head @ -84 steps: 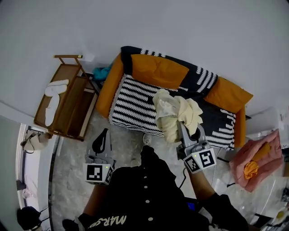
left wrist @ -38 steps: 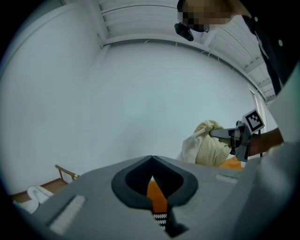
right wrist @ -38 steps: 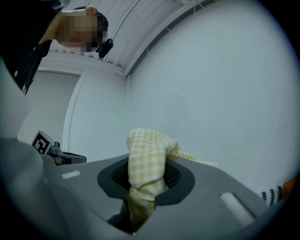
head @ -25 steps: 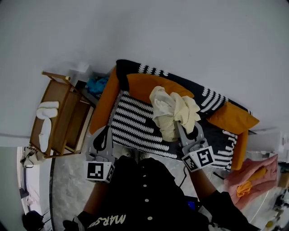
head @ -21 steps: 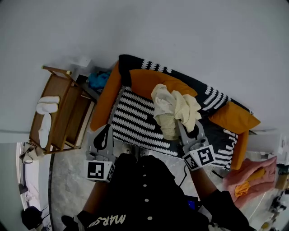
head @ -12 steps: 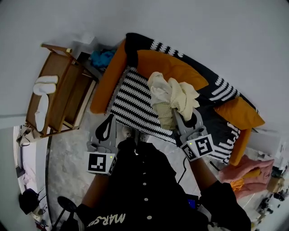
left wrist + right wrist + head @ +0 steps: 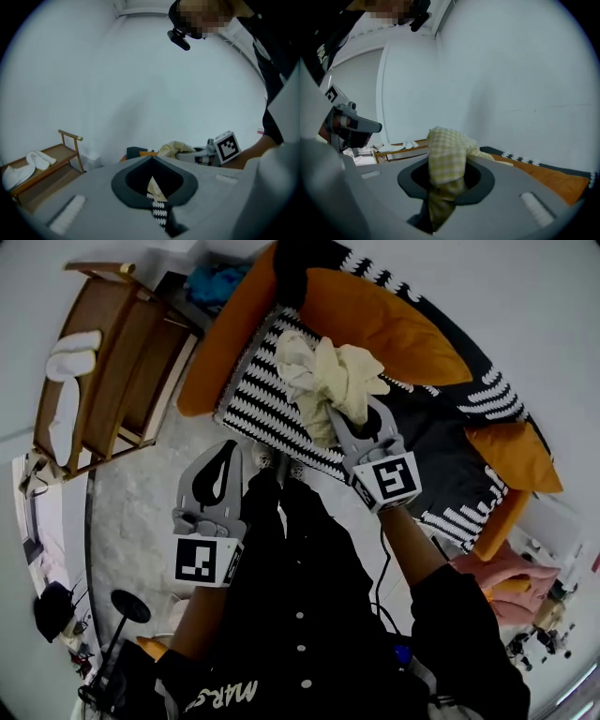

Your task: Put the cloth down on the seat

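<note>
R gripper (image 7: 354,418) is clamped tight on the pale yellow cloth (image 7: 323,371), which is bunched up past its jaws, over the sofa's striped seat (image 7: 251,401). L gripper (image 7: 223,460) has jaws together w/ nothing between, near the seat's front edge.

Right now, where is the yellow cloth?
In the head view the cloth is bunched in the right gripper, up over the striped sofa seat, not lying on it yet.
</note>
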